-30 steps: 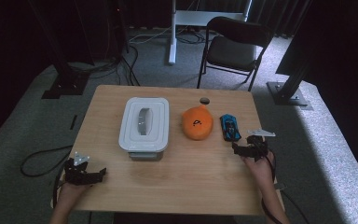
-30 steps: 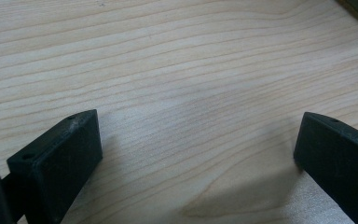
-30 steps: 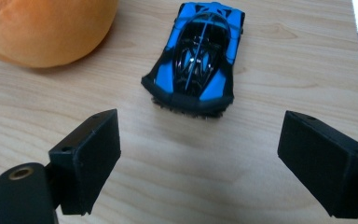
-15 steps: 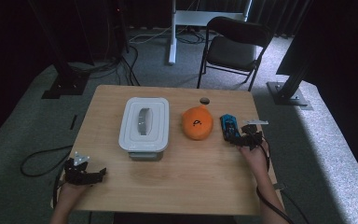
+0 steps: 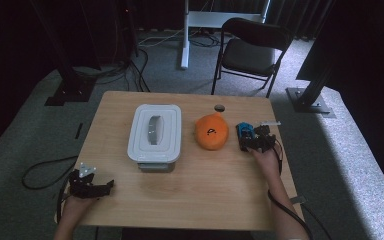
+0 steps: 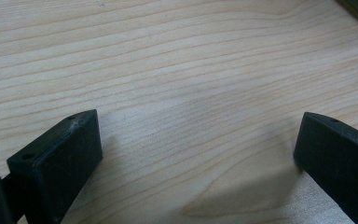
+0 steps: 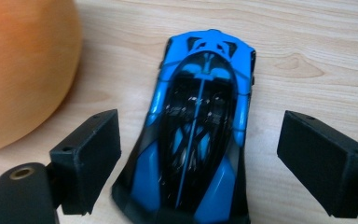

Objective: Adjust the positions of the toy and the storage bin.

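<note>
Toy car (image 7: pixel 200 135), blue and black: near the table's (image 5: pixel 200 185) right edge, just beside an orange ball (image 5: pixel 212 132). Lies lengthwise between the wide-open jaws of the right gripper (image 7: pixel 200 163), long axis pointing away from it. Left gripper (image 6: pixel 196 154): wide, holding nothing, over bare wood at the near left corner. Surface: pale wood grain. Room: dark, grey carpet, a chair (image 5: pixel 252 50) beyond.

Wooden table (image 5: pixel 205 190): white lidded box (image 5: pixel 155 132), orange ball (image 5: pixel 212 132), blue toy car (image 5: pixel 245 135).
</note>
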### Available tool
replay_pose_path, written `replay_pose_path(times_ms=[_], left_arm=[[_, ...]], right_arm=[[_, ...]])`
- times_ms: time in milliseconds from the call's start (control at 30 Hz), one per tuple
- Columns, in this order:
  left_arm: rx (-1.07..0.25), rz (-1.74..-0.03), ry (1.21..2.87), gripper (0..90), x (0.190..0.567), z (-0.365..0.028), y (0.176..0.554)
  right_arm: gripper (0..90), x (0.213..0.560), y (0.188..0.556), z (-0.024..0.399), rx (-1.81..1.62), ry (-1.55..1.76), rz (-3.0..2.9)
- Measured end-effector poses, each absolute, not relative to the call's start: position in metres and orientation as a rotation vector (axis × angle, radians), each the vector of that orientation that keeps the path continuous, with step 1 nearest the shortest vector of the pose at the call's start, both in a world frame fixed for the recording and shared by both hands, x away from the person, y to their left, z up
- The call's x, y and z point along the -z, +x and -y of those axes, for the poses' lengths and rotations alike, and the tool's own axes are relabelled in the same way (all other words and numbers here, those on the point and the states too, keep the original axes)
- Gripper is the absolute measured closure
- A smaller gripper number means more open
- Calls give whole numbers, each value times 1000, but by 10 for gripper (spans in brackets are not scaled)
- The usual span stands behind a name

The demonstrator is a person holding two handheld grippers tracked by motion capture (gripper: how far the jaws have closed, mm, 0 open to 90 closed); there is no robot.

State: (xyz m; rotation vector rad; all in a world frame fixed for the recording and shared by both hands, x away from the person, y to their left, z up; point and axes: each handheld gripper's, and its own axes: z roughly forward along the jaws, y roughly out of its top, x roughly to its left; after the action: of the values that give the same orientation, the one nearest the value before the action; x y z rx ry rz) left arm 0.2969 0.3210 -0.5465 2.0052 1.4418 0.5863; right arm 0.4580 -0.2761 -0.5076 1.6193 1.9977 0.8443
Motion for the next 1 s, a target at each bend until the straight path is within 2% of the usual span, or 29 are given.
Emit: replay_pose_path(times_ms=[333,767,833,1000], left_arm=[[-587,-1441,2004,13,547,-321,297],[-586,-1442,2004,13,547,-321,297],[-586,-1442,2004,13,547,-321,297],[-586,-1442,2005,13,547,-321,297]], right_arm=[[128,521,484,267,-769,1643,-2015],[156,532,496,262,-737,1660,-2029],[191,534,497,263,-738,1672,-2025],[209,535,497,265,-755,1687,-2027]])
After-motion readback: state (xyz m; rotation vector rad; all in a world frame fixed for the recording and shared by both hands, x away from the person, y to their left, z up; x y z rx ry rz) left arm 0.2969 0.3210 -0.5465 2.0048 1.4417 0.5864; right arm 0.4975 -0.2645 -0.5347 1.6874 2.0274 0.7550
